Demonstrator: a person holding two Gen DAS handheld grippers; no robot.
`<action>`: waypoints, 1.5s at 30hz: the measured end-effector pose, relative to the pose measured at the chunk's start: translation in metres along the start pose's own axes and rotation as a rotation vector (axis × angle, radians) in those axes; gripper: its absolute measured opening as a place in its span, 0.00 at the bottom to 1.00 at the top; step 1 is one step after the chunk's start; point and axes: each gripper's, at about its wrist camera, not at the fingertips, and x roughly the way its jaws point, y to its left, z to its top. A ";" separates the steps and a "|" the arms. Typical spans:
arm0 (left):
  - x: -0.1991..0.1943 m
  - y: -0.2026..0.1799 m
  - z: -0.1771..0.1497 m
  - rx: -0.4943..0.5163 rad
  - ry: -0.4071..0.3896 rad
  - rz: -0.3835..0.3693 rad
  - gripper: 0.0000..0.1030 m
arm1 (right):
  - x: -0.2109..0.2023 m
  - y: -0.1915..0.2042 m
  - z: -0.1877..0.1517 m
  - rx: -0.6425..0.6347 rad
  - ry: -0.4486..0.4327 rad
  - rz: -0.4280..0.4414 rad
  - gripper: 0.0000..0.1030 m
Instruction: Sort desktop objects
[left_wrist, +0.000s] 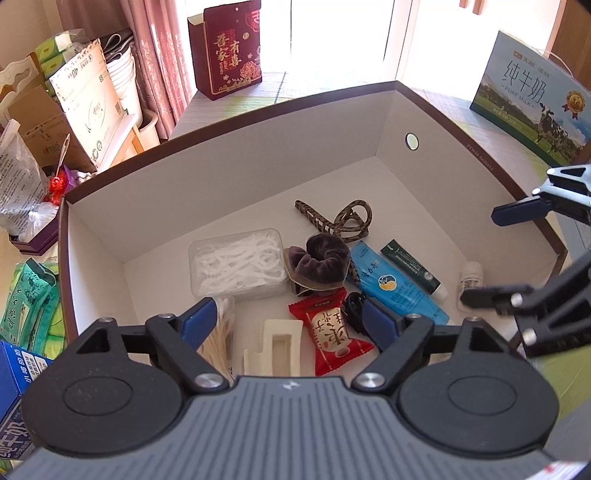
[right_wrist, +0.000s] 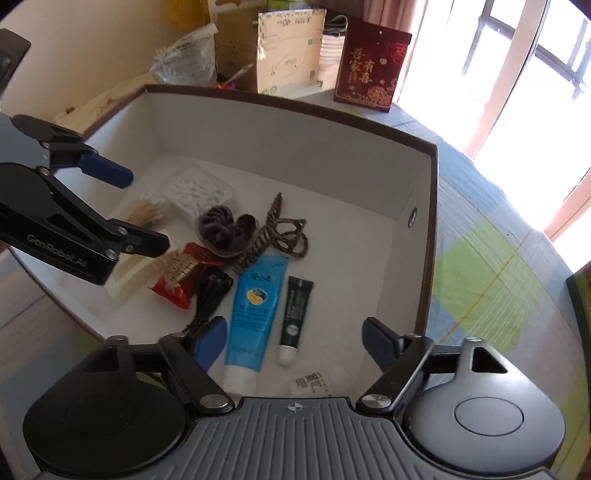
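1. A checked cloth in green, blue and yellow covers the table (right_wrist: 480, 280); bright windows and pink curtains (left_wrist: 159, 55) stand behind it.
2. The box (left_wrist: 258, 122), matte white inside with a dark brown rim, sits on the cloth.
3. On its floor, left-wrist view: clear plastic floss-pick case (left_wrist: 236, 262) at 10 o'clock, velvety purple scrunchie (left_wrist: 319, 264) at centre, patterned hair claw (left_wrist: 340, 219) at 12, glossy blue tube (left_wrist: 395, 282) and slim dark-green tube (left_wrist: 413, 267) at 3, red candy wrapper (left_wrist: 330, 334) at 6.
4. The left gripper (left_wrist: 291, 321) is spread wide, gripping nothing.
5. The right gripper (right_wrist: 295, 341) likewise gapes empty above the tubes.
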 end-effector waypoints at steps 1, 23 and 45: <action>-0.003 0.000 -0.001 -0.005 -0.008 0.001 0.85 | -0.004 0.003 -0.002 0.004 -0.022 0.000 0.93; -0.087 -0.027 -0.046 -0.087 -0.122 0.108 0.99 | -0.074 0.025 -0.048 0.250 -0.224 -0.065 0.98; -0.155 -0.074 -0.107 -0.148 -0.160 0.169 0.99 | -0.135 0.053 -0.104 0.282 -0.263 -0.031 0.98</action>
